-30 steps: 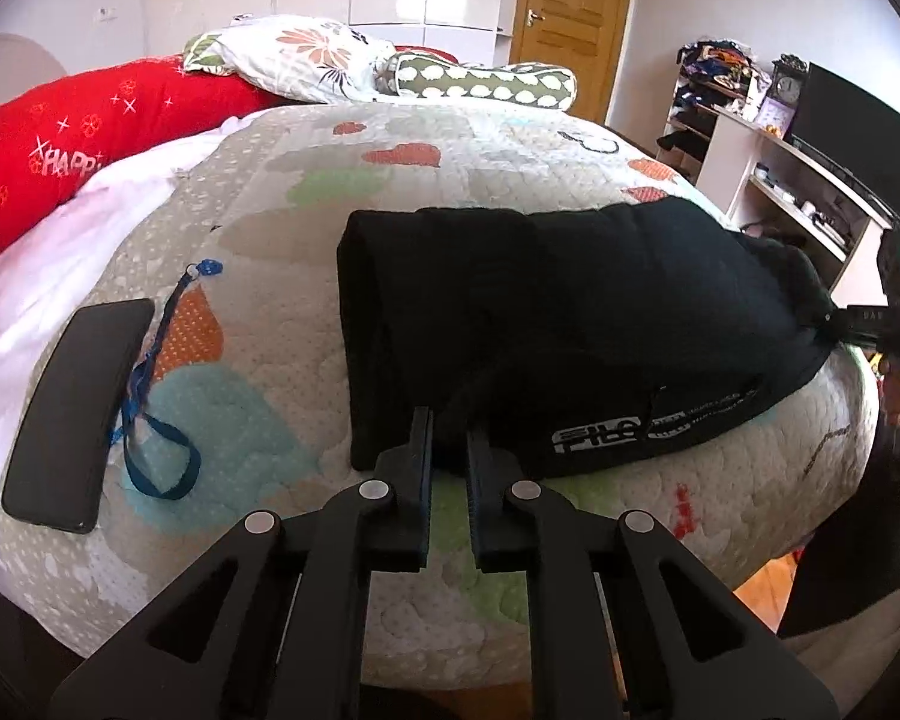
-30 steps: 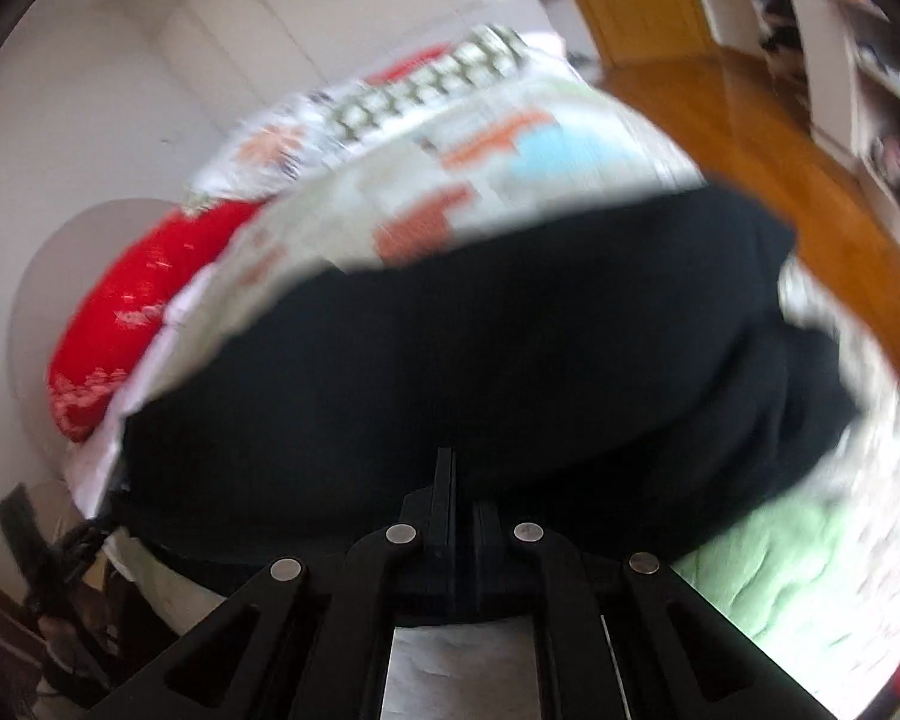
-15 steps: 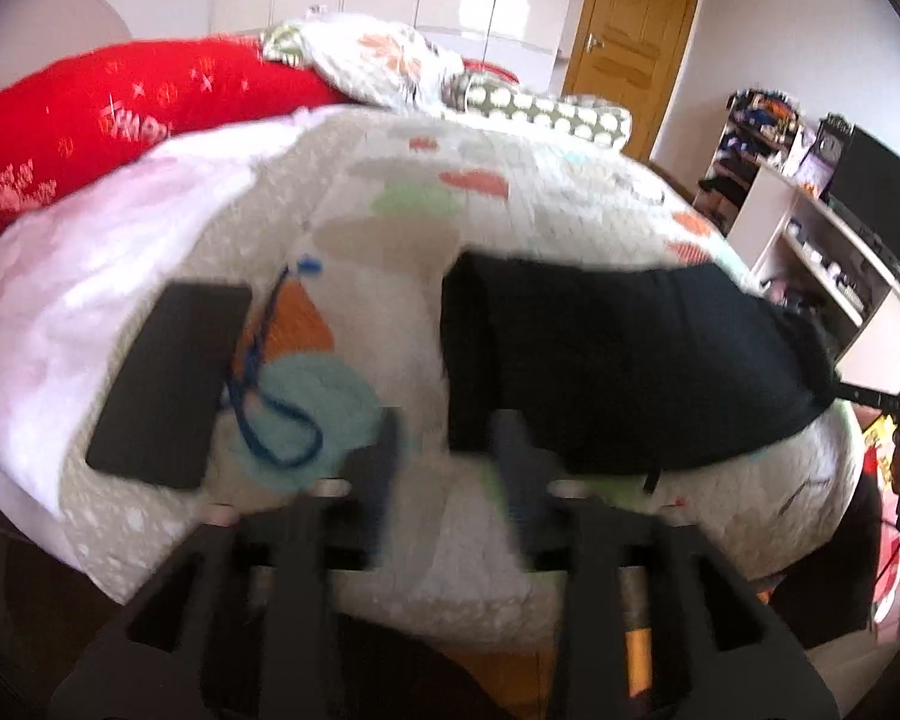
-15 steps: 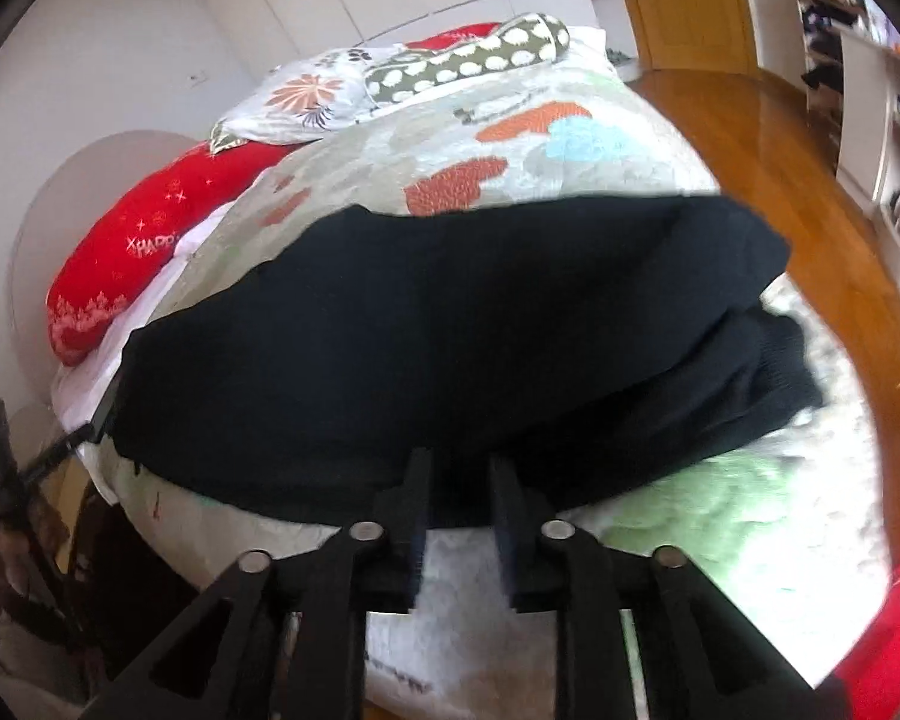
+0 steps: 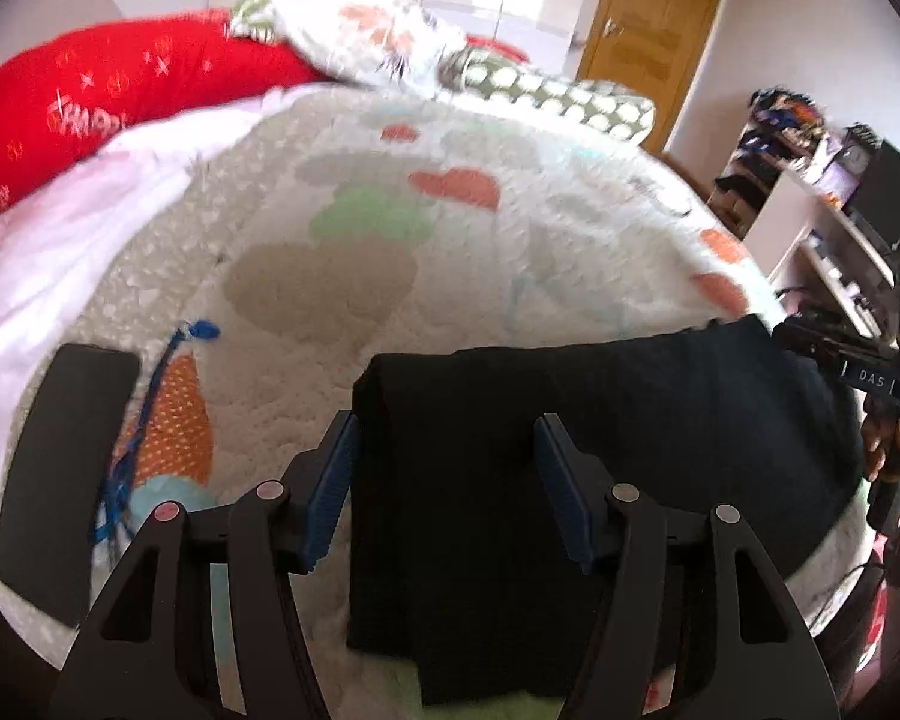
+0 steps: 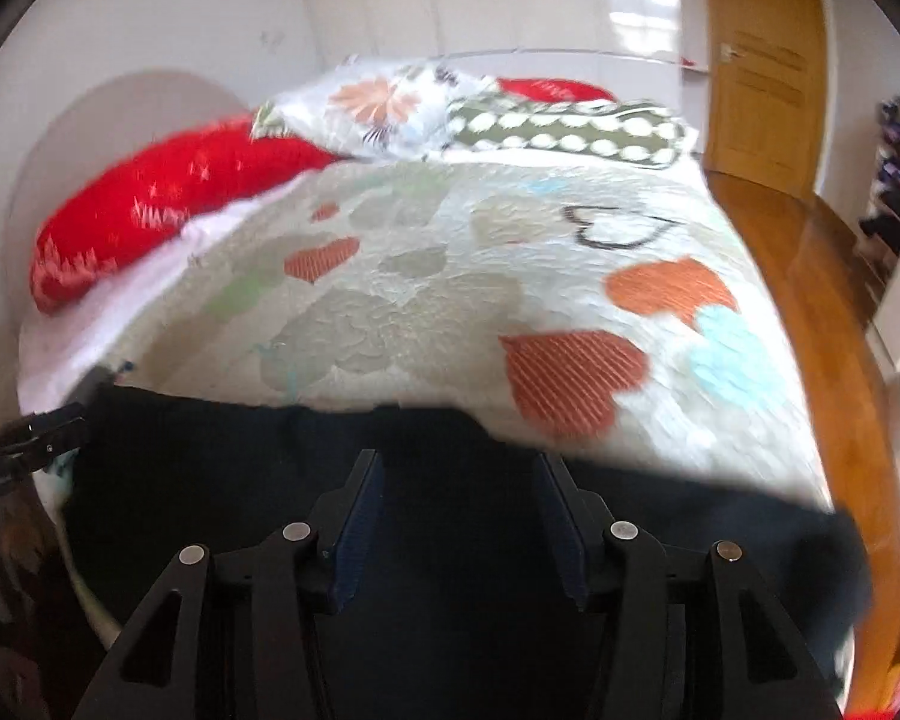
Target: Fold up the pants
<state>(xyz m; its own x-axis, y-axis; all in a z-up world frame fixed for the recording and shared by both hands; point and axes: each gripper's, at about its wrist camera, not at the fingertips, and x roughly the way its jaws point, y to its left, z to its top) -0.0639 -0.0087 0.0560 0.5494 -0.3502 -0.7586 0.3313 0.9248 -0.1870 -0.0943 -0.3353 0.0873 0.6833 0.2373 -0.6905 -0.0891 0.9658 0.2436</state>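
While the folded black pants (image 5: 600, 480) lie at the near edge of the bed (image 5: 390, 252), we hold our left gripper (image 5: 444, 486) and right gripper (image 6: 456, 528) over them, fingers spread wide, gripping nothing.

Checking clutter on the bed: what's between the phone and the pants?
Left wrist view: blue lanyard and bare quilt between phone and pants.
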